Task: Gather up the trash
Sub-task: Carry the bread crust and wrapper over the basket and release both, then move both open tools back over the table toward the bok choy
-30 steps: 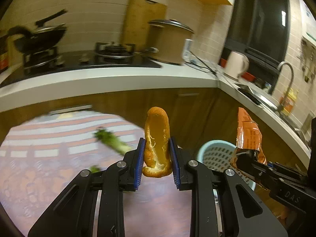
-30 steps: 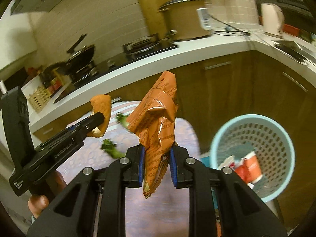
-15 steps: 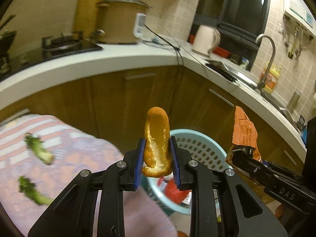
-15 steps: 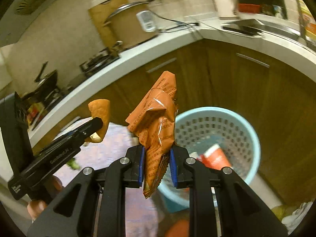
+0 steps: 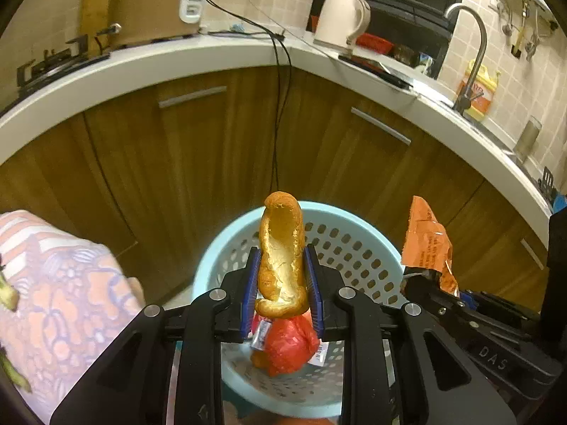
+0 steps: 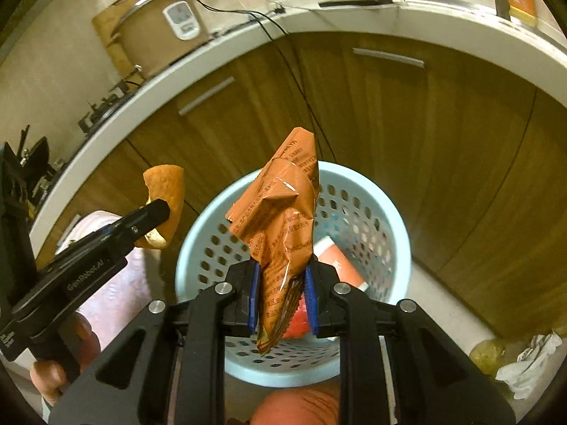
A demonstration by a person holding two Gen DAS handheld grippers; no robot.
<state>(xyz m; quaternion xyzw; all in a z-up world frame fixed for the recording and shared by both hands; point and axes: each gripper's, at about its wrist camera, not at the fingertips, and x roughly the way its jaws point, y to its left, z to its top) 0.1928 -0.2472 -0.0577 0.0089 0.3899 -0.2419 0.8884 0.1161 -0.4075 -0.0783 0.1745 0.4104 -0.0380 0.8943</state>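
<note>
Basket (image 5: 226,258) first, because everything turns on it: pale blue, perforated, standing on the floor against the wooden cabinets, and it fills the lower middle of both wrist views. Its open mouth lies straight beyond and below both sets of jaws, so each piece of trash hangs roughly in line with the opening. Already lying inside it are a red crumpled wrapper (image 5: 287,343) and a white and orange carton (image 6: 336,265).

Right gripper (image 6: 280,294) next, jaws nearly closed and clamped on an orange snack packet (image 6: 283,233). The packet stands upright between the pads, long axis running up the frame, its lower tail poking out below the jaws and over the basket's inside. In the left wrist view that same packet sits at right of centre, just off the basket's right rim.

Left gripper (image 5: 281,290) now, jaws pinched tight on a curled orange peel (image 5: 281,258), also upright, its hollow side facing the camera. From the right wrist view the peel shows at left of centre, just outside the basket's left rim, so I judge the right hand's load the better centred of the two.

To my eye a release is close: the packet should fall clean in, while the peel may want a nudge further over the rim.
</note>
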